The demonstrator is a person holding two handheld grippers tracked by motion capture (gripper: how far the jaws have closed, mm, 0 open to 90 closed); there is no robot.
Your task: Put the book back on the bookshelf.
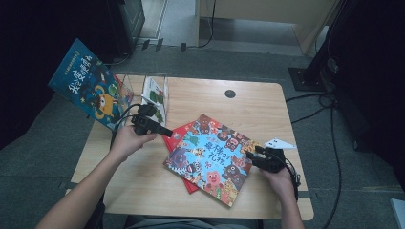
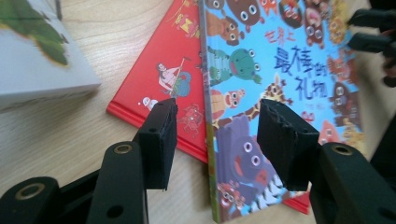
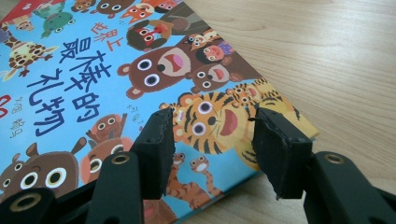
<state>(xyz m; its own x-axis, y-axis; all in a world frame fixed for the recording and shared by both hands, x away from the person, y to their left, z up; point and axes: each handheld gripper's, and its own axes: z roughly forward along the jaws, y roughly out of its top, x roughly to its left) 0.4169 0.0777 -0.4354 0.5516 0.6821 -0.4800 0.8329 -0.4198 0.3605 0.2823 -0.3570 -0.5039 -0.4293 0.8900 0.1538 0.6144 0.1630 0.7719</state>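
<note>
Left gripper (image 2: 215, 140): jaws apart, gripping nothing, poised over the spine edge of the blue book (image 2: 285, 79). Right gripper (image 3: 212, 149): jaws apart too, nothing clamped, over the tiger corner at the book's opposite end. Blue book (image 1: 210, 157) flat at table (image 1: 253, 107) centre, long axis diagonal, from upper left to lower right in the high view; stacked on a red book (image 2: 161, 70), mostly covered. White book (image 2: 32, 60) cut off at frame edge. Another blue book (image 1: 90, 86) propped upright at the table's left edge.
</note>
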